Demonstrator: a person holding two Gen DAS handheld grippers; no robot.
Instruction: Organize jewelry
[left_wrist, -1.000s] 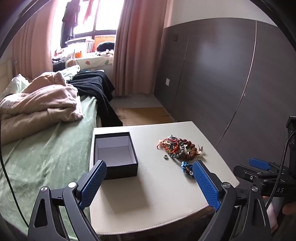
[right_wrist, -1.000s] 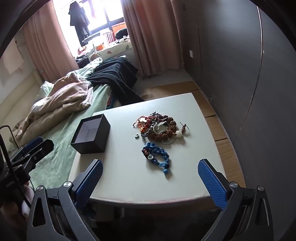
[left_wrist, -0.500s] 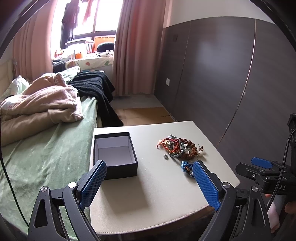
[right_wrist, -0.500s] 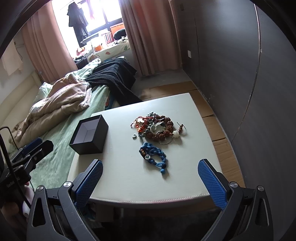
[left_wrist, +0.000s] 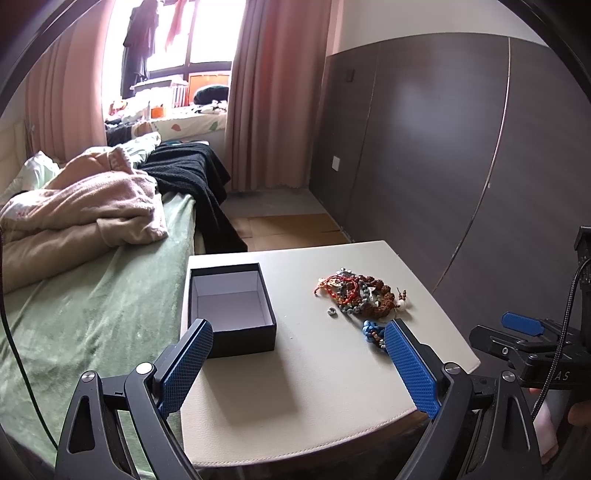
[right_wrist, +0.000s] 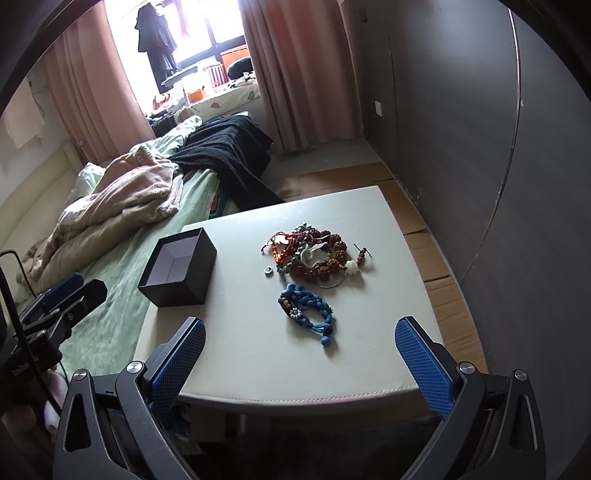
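- Left wrist view: the left tool (left_wrist: 297, 338) hangs over the near edge of the pale desk (left_wrist: 332, 398), fingers spread wide, holding nothing. An open black box (left_wrist: 231, 308) sits ahead; a jewelry heap (left_wrist: 356, 295) lies to its right.
- Right wrist view: the right tool (right_wrist: 299, 334) is also spread and empty. A blue braided bracelet (right_wrist: 308, 308) lies just beside the heap (right_wrist: 314, 254), well apart from the box (right_wrist: 179, 267).

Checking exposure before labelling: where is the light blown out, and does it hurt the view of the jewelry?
Left wrist view: the window is blown out, while the jewelry pile on the table is evenly lit. Right wrist view: same glare at the window; the blue braided bracelet looks sharp, and straight edges bow near the rim.
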